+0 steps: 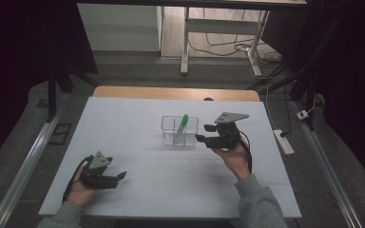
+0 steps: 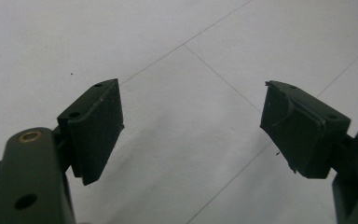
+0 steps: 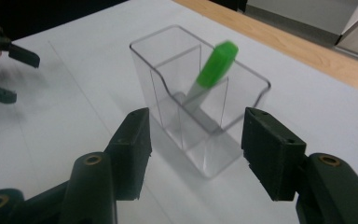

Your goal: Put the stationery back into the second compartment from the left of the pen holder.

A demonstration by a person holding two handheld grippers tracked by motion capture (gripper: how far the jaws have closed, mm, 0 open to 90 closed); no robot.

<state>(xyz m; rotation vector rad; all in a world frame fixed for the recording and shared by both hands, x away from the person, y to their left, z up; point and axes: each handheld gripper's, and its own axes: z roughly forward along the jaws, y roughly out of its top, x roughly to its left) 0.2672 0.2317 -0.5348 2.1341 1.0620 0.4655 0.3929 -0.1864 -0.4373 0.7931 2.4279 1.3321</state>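
High view looked down and forward over the table (image 1: 138, 185). Left gripper view faced bare tabletop, close. Right gripper view faced the holder (image 3: 200, 107) closely; high view shared it (image 1: 179, 131).

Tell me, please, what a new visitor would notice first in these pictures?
The bright green marker catches the eye first: it leans tilted inside a clear plastic holder near the middle of the white table. Just right of the holder, the right gripper points at it with open jaws, not touching it. The left gripper rests near the table's front left, jaws open and empty.
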